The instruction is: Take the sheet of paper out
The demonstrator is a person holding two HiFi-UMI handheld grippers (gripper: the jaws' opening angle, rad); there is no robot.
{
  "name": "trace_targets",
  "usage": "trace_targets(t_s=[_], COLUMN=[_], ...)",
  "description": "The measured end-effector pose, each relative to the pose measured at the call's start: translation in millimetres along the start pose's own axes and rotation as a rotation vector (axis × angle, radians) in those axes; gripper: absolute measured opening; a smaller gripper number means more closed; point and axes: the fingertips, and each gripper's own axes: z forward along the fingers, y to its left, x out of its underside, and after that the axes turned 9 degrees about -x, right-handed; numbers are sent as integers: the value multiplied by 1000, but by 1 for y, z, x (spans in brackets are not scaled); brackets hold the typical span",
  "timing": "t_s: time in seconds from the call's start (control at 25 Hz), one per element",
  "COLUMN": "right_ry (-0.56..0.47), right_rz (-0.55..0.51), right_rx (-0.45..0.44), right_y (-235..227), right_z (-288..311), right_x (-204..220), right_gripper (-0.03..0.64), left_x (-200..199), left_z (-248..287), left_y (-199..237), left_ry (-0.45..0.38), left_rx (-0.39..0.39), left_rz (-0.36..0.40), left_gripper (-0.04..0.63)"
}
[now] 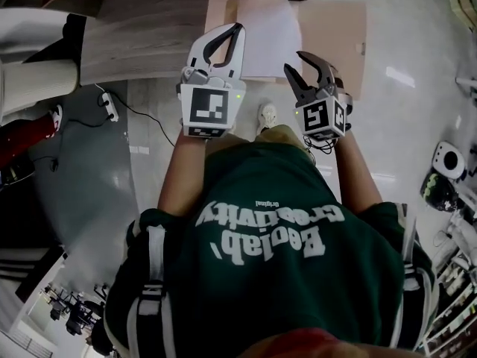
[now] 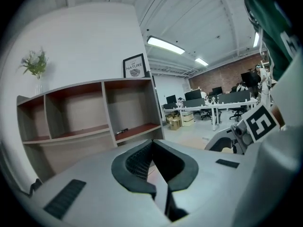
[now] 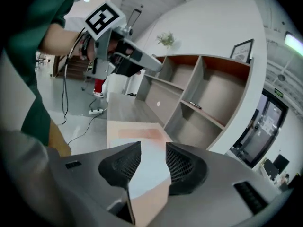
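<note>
A white sheet of paper (image 1: 261, 32) lies on an open tan folder (image 1: 335, 32) spread flat below me. In the right gripper view the sheet (image 3: 150, 171) shows beyond the jaws, on the folder (image 3: 135, 132). My right gripper (image 1: 294, 62) hangs above the gap between sheet and bare folder; its jaws (image 3: 153, 144) stand open with nothing between the pads. My left gripper (image 1: 239, 27) hovers over the sheet's left part, shut and empty, tips meeting (image 2: 152, 142). Each gripper shows in the other's view: the right gripper (image 2: 246, 131), the left gripper (image 3: 118, 46).
A wooden surface (image 1: 141, 28) lies left of the folder, below an open shelf unit (image 2: 85, 112) that carries a framed picture (image 2: 135, 66) and a vase of greenery (image 2: 35, 65). A power strip with cable (image 1: 110, 107) lies on the grey floor. My shoe (image 1: 267, 115) stands near the folder.
</note>
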Motion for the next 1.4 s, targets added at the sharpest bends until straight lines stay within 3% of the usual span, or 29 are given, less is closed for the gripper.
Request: trace_targets(t_s=[0.24,0.48,0.84,1.4], right_ry=[53,116,257,404], right_rz=[-127,-103,-271,-381], right_rx=[-106,-102,-108,43], right_y=[31,40,61,53], right_z=[20,31,62,103], right_x=[36,71,112,146], right_gripper=[186,194,212,212], left_x=[14,21,47,73], left_z=[4,11,10,-7], left_y=[-8,-15,-22,11], left_ry=[38,52,103,145], left_rx=[-43,-35,-15,-60], left_rz=[-26,-20,-41,-66], left_gripper=[18,18,18,18])
